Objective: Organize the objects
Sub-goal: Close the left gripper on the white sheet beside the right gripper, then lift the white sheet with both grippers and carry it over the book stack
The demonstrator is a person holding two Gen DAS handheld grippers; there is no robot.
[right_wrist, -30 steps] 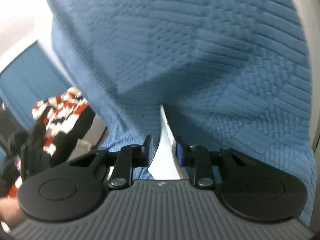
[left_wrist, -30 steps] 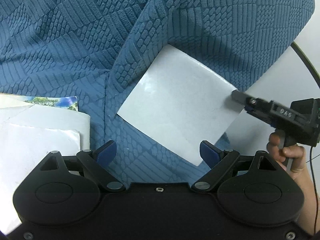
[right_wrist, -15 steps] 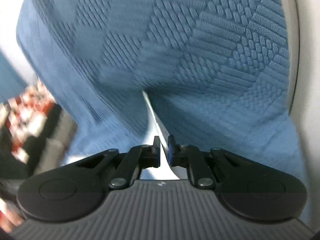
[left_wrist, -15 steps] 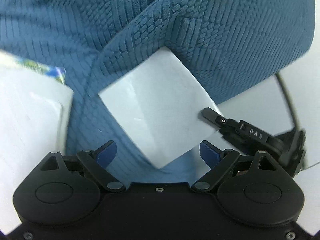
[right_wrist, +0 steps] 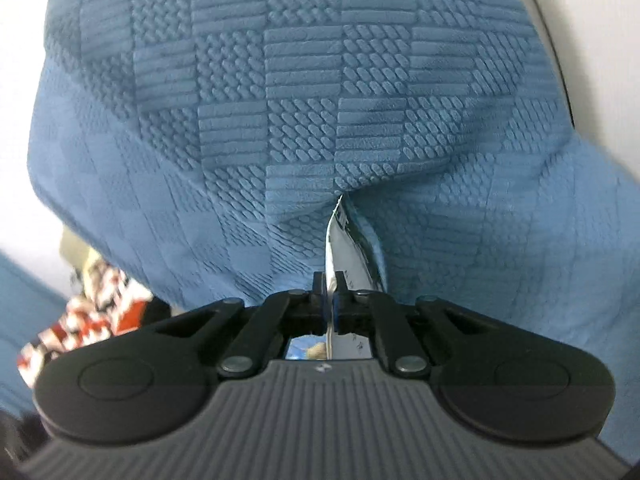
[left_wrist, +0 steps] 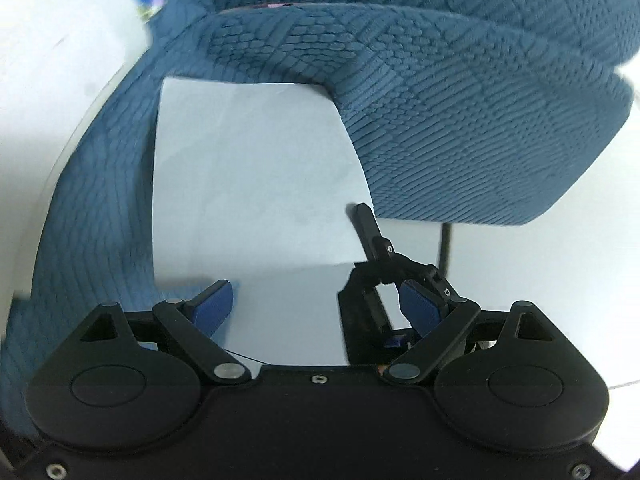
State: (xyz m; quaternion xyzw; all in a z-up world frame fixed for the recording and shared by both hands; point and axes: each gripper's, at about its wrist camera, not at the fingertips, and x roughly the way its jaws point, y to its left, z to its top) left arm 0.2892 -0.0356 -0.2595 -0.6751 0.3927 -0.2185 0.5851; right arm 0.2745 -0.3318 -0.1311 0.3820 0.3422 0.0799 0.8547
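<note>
A white glossy sheet (left_wrist: 256, 168) lies partly tucked under a blue textured cloth (left_wrist: 460, 120). My left gripper (left_wrist: 316, 306) is open, its blue pads (left_wrist: 212, 304) wide apart at the sheet's near edge with nothing gripped. My right gripper (left_wrist: 366, 224) reaches in from the right and pinches the sheet's right edge. In the right wrist view, the right gripper (right_wrist: 330, 300) is shut on the sheet (right_wrist: 340, 240), which shows edge-on and runs up into a fold of the cloth (right_wrist: 320, 100).
White papers (left_wrist: 60, 60) with a colourful printed corner lie at the upper left. A bare white tabletop (left_wrist: 540, 280) with a black cable (left_wrist: 446, 248) is on the right. A red, white and black patterned fabric (right_wrist: 88, 312) sits low on the left.
The right gripper's jaws closed onto the sheet's edge. My left gripper rolled and moved in, so the sheet now sits nearer and squarer before its pads. The right gripper came closer.
</note>
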